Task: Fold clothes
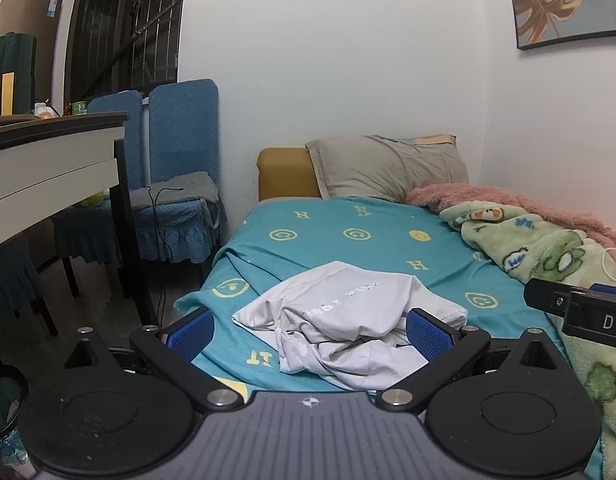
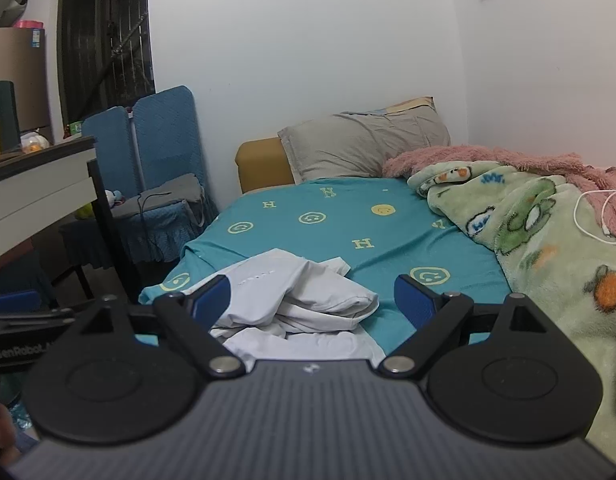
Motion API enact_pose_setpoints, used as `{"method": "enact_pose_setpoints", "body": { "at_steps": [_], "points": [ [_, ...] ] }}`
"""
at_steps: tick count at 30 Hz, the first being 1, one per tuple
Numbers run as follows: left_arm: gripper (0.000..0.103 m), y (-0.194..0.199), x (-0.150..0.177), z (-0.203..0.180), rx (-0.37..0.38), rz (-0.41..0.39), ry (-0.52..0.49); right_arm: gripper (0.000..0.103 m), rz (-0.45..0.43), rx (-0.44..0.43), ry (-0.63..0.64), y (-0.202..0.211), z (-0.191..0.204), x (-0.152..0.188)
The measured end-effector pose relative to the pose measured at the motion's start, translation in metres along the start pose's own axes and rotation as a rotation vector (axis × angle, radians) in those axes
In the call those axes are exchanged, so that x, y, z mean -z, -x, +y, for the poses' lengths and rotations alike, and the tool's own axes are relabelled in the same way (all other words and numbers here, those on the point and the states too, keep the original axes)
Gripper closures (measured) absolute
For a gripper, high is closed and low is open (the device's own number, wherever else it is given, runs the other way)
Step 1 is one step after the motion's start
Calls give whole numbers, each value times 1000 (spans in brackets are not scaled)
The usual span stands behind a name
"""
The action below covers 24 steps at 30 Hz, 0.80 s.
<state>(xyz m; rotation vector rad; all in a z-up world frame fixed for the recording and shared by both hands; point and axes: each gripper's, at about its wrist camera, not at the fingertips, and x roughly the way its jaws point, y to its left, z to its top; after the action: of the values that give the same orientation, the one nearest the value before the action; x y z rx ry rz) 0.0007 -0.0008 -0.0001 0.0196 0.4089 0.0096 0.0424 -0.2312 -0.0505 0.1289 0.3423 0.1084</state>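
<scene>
A crumpled white garment (image 1: 348, 320) lies in a heap near the foot of the bed, on the teal sheet (image 1: 348, 236) with yellow smiley prints. My left gripper (image 1: 310, 330) is open, its blue pads on either side of the heap, held just short of it. The garment also shows in the right wrist view (image 2: 300, 300). My right gripper (image 2: 312, 298) is open and empty, with the heap mostly toward its left finger. Part of the right gripper shows at the right edge of the left wrist view (image 1: 580, 308).
A green cartoon blanket (image 2: 548, 248) and pink fleece (image 2: 508, 160) cover the bed's right side, with a white cable (image 2: 596, 216) on top. A grey pillow (image 1: 388, 168) lies at the head. A desk (image 1: 52, 168) and blue-covered chairs (image 1: 176, 160) stand left of the bed.
</scene>
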Motion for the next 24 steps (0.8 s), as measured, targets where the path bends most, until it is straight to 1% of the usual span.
{"method": "enact_pose_setpoints", "body": {
  "at_steps": [12, 15, 24],
  "points": [
    [0, -1, 3, -5, 2, 2, 1, 13, -2, -4, 1, -11, -12, 8],
    [0, -1, 5, -5, 2, 1, 0, 13, 3, -5, -4, -2, -3, 6],
    [0, 0, 4, -4, 1, 1, 2, 13, 16, -12, -9, -2, -1, 0]
  ]
}}
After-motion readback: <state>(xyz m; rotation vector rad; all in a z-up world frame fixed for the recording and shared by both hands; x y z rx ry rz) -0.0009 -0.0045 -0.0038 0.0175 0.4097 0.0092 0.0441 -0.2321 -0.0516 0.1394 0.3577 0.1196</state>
